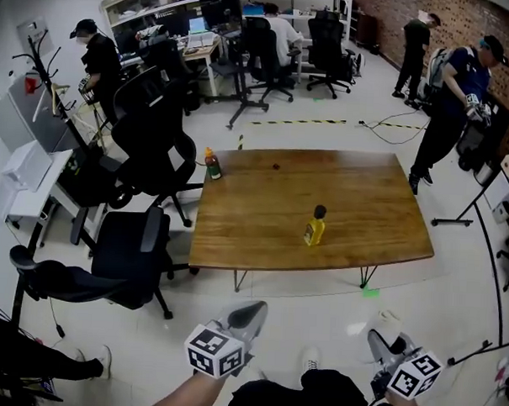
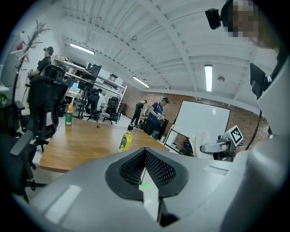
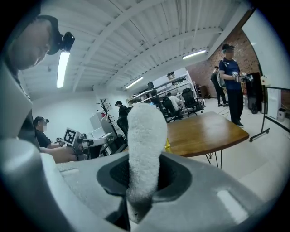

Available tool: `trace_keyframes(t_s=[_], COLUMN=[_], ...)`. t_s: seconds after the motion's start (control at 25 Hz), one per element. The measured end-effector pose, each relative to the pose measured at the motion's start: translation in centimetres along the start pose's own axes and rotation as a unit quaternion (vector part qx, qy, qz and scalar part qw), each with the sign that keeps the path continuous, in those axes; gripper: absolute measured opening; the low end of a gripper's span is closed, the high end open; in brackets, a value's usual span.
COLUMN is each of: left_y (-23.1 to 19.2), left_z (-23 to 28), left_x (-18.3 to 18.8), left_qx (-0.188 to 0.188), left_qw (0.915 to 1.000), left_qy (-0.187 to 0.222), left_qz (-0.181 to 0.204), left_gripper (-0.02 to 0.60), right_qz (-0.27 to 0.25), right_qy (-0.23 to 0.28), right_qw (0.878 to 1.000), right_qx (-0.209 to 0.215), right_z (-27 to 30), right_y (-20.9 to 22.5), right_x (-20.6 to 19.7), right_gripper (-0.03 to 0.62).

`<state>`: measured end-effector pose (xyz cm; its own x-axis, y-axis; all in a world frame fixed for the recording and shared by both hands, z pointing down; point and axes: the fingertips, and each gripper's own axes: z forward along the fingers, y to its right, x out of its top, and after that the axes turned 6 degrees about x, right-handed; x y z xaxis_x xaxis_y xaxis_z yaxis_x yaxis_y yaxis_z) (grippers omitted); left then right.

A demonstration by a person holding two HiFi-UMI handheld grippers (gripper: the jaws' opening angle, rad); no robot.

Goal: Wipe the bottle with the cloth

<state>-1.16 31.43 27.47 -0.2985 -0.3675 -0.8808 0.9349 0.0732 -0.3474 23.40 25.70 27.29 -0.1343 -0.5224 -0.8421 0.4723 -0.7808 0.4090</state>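
A small yellow bottle (image 1: 314, 228) with a dark cap stands upright on the wooden table (image 1: 356, 194), toward its near edge. Both grippers are off the table, well short of it, over the floor. My left gripper (image 1: 248, 314) is shut with nothing in it; its meshed pads (image 2: 156, 168) meet. The left gripper view shows the bottle (image 2: 125, 140) far ahead. My right gripper (image 1: 381, 340) is shut on a white cloth (image 3: 145, 145), which sticks up out of the jaws and hides most of the bottle (image 3: 168, 144) behind it.
A green bottle with an orange cap (image 1: 212, 164) stands at the table's far left corner, and a small dark object (image 1: 275, 166) lies further along. Black office chairs (image 1: 126, 260) crowd the table's left side. A stand (image 1: 473, 207) and cables are on the right. Several people stand around the room.
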Motion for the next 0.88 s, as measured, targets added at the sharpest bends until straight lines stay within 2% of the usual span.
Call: trace_keyframes(t_s=[0.12,0.24,0.4,0.52,0.72,0.88], left_y=[0.6,0.1,0.4,1.8,3.9,3.3], left_z=[-0.7,-2.1,-2.7,-2.5,-2.3,-2.0], left_x=[0.3,0.8,0.6,-0.1,-1.5,-1.2], left_qx=[-0.010,0.013,0.049,0.060,0.064,0.062], left_qw=[0.9999,0.9995,0.9981,0.9973,0.9978,0.9976], left_qy=[0.005,0.021,0.037,0.042,0.019,0.001], left_qz=[0.009,0.019,-0.001,-0.011,0.001,0.031], left_gripper=[0.017,0.017,0.017,0.017,0.017,0.017], right_qz=[-0.002,-0.008,-0.016,-0.031,-0.041,-0.054], right_qy=[-0.008,-0.022,-0.047,-0.052,-0.035,-0.019], right_qw=[1.000,1.000,0.999,0.998,0.997,0.997], right_qx=[-0.015,-0.004,0.018,0.031,0.047,0.052], right_z=[-0.9,-0.1,-0.1,-0.9,-1.6,-1.0], right_y=[-0.6,-0.1,0.8,1.0,0.8,0.7], right_x=[-1.3,-2.3,-2.6,-2.1,-0.8,0.7], right_gripper=[0.075,0.075,0.074,0.074,0.072,0.072])
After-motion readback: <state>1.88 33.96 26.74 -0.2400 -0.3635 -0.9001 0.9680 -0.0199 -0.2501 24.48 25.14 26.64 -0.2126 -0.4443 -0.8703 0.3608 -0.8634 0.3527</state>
